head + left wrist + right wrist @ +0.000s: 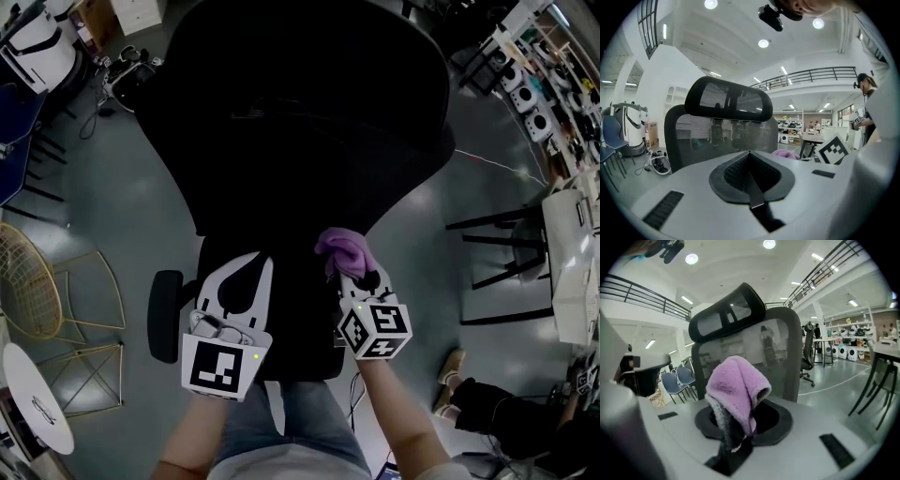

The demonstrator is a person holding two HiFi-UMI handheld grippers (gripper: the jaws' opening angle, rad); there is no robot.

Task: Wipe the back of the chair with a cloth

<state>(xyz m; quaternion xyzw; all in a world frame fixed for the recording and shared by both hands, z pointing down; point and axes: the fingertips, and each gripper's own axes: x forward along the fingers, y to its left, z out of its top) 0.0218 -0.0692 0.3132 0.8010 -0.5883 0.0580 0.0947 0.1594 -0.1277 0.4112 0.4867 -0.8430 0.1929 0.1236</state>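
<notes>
Cloth (736,385) pinched in right gripper (735,439) near chair back (778,357); left gripper (753,187) closed, empty.
Risk: the shallow pinch may let the loose fold slip free during wiping.

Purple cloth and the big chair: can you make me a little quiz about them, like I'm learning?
1. True or false: the left gripper holds the cloth.
2. What colour is the cloth? A green, B purple, C yellow.
3. Fill in the gap: the chair is ____ in colour.

Key: 1 false, the right gripper is shut on it and the left gripper is shut and empty; 2 B; 3 black.
</notes>
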